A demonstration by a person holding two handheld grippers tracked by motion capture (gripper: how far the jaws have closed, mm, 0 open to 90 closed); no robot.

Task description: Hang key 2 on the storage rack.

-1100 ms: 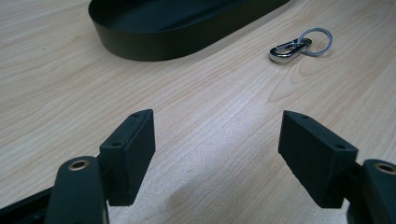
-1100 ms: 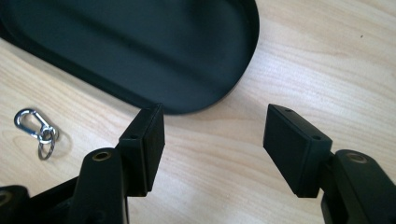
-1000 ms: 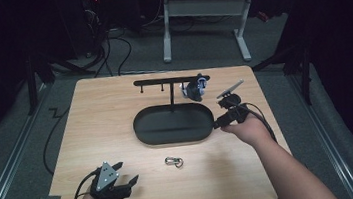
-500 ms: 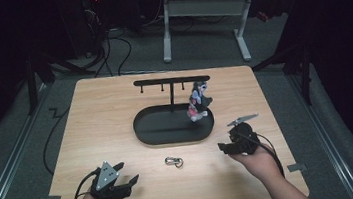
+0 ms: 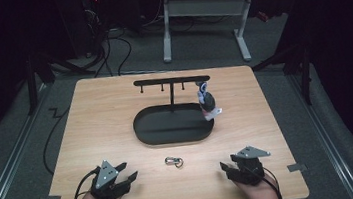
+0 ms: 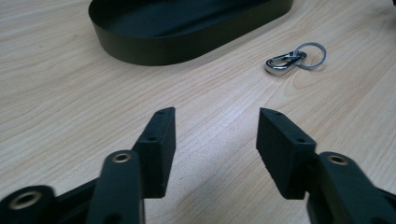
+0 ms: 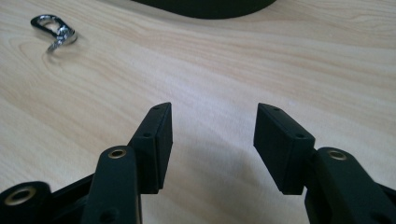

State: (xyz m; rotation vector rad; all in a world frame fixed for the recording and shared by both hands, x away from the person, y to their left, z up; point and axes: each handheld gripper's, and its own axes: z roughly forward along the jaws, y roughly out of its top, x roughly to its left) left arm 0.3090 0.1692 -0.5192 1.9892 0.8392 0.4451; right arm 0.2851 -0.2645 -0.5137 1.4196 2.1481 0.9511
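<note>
Grippers rest low at the near edge of a light wooden table (image 5: pixel 101 118), one in each of a person's hands. Between them on bare wood lies a silver carabiner clip (image 5: pixel 173 161) with a key ring, apart from both, nothing standing between it and either tool. Beyond the clip sits a black oval tray (image 5: pixel 143 133), its dark floor showing nothing loose. From the tray's far side rises a black T-shaped hook stand (image 5: pixel 171 81); a small keychain charm (image 5: pixel 207 103) in blue, black and white hangs from its right end, over the tray's right rim. The left gripper (image 6: pixel 215 130) has just been closing its jaws, which stand partly apart over bare wood, gripping nothing. The right gripper (image 7: pixel 212 126), likewise just closing, is part-open and empty.
</note>
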